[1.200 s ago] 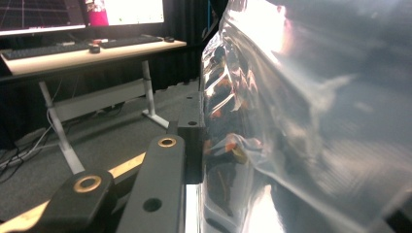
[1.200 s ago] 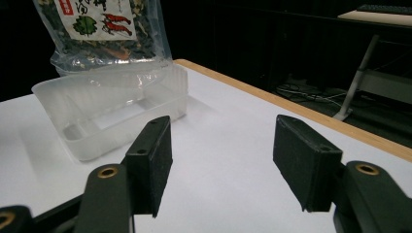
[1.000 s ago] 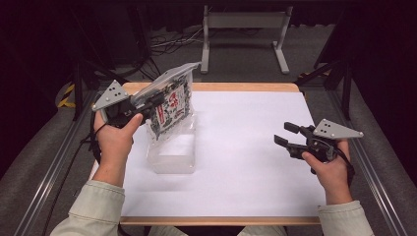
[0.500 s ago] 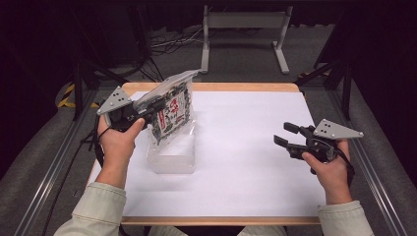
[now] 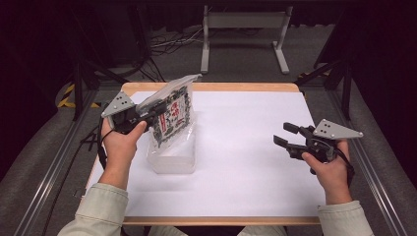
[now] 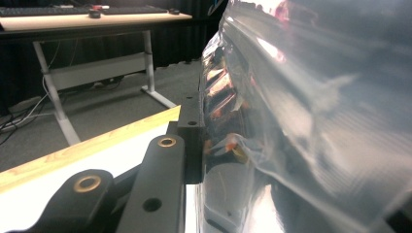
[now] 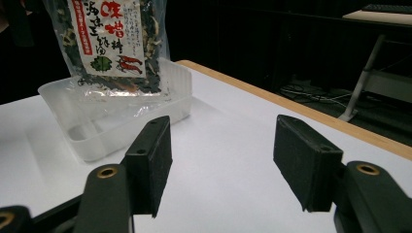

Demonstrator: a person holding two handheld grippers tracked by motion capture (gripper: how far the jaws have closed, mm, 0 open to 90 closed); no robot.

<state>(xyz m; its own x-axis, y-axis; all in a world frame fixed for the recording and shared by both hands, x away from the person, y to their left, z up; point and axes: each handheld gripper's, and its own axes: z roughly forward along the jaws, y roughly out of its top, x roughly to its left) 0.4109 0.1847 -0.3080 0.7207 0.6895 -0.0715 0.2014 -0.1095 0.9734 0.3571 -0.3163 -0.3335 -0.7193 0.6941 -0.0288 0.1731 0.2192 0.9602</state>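
The left gripper (image 5: pixel 156 109) pinches the top of a packet (image 5: pixel 172 115) of dried food, its bottom inside a clear plastic tray (image 5: pixel 173 158) near the bench's (image 5: pixel 255 147) left edge. The right gripper (image 5: pixel 287 135) waits spread and empty near the right edge. Judged step: seating the packet; next, 1 release.

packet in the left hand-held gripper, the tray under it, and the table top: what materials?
Packet: thin glossy clear film, probably plastic; it glares and wrinkles in the left gripper view, with a printed label. Tray: translucent, frosted, seemingly rigid plastic with ribbed walls. Table top: matte white sheet, material unclear, over a board with a light wood-look edge.
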